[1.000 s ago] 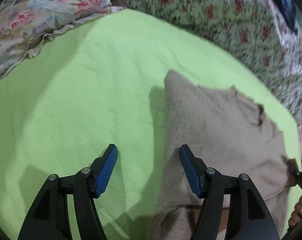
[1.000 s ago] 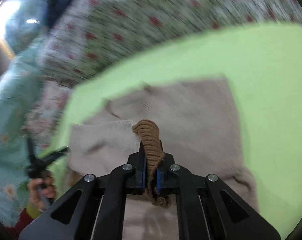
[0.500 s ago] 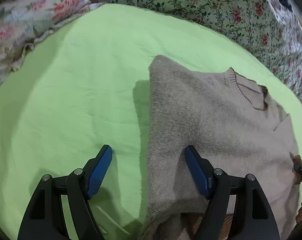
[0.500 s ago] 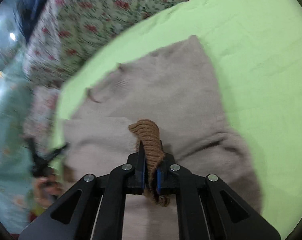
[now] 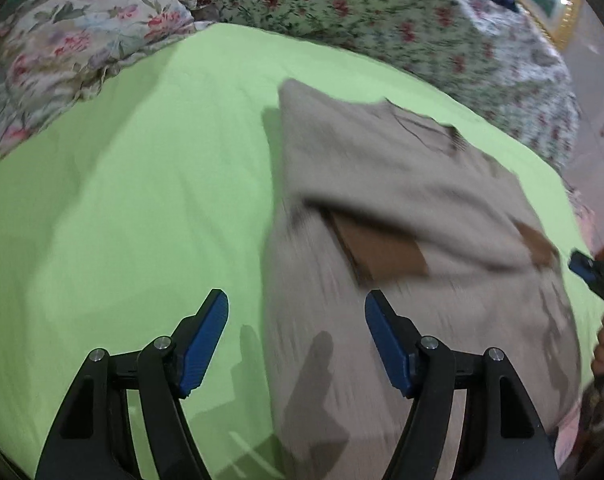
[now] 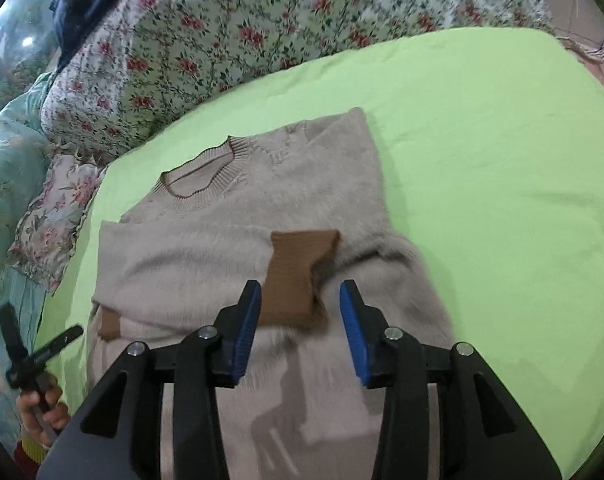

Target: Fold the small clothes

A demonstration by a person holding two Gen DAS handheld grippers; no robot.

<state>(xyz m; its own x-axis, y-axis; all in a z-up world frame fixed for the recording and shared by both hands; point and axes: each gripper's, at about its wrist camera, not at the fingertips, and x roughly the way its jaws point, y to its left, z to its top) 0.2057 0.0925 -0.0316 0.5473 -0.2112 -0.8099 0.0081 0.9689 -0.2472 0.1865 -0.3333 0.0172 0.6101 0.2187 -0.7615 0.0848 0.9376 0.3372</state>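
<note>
Beige sweater (image 6: 237,240) on green sheet (image 6: 482,152), floral quilt (image 6: 221,32) behind, both claws, left (image 5: 295,340) and right (image 6: 299,320), gaping, empty

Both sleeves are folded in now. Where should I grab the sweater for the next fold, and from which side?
Grip the sweater at its hem, the edge nearest the grippers, coming from the near side. The collar lies far away, so lifting the hem folds the body over the brown cuff.

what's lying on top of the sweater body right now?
Both sleeves are folded across the beige sweater; one brown cuff lies mid-chest, below the open right gripper, and another cuff peeks out at the side. Layers beneath are covered.
</note>
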